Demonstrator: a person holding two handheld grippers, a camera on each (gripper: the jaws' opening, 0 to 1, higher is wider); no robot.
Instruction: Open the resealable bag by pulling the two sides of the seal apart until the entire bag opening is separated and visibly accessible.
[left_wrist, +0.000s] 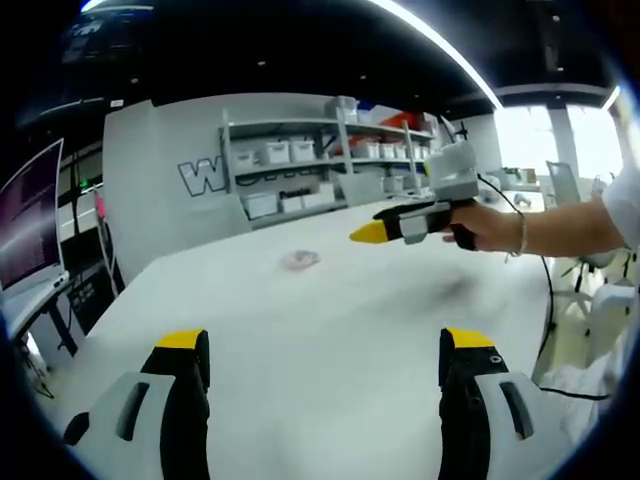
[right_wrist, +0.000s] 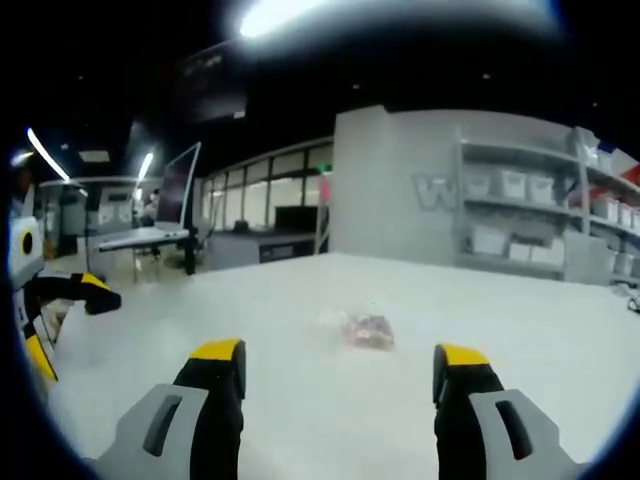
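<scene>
A small clear resealable bag (left_wrist: 300, 260) with pinkish contents lies flat on the white table (left_wrist: 330, 310), well ahead of both grippers. My left gripper (left_wrist: 325, 345) is open above the near part of the table, its yellow-tipped jaws wide apart with nothing between them. The right gripper (left_wrist: 372, 233) comes in from the right, held by a hand (left_wrist: 492, 226) above the table and right of the bag. In the right gripper view the bag (right_wrist: 368, 330) sits just beyond my open right gripper (right_wrist: 340, 355). The left gripper (right_wrist: 70, 330) shows at the left edge.
Shelves with white bins (left_wrist: 300, 170) stand against the grey wall behind the table. A monitor (left_wrist: 30, 215) stands at the left, past the table's edge. A cable (left_wrist: 548, 300) hangs off the right side. A desk with a screen (right_wrist: 165, 225) stands farther back.
</scene>
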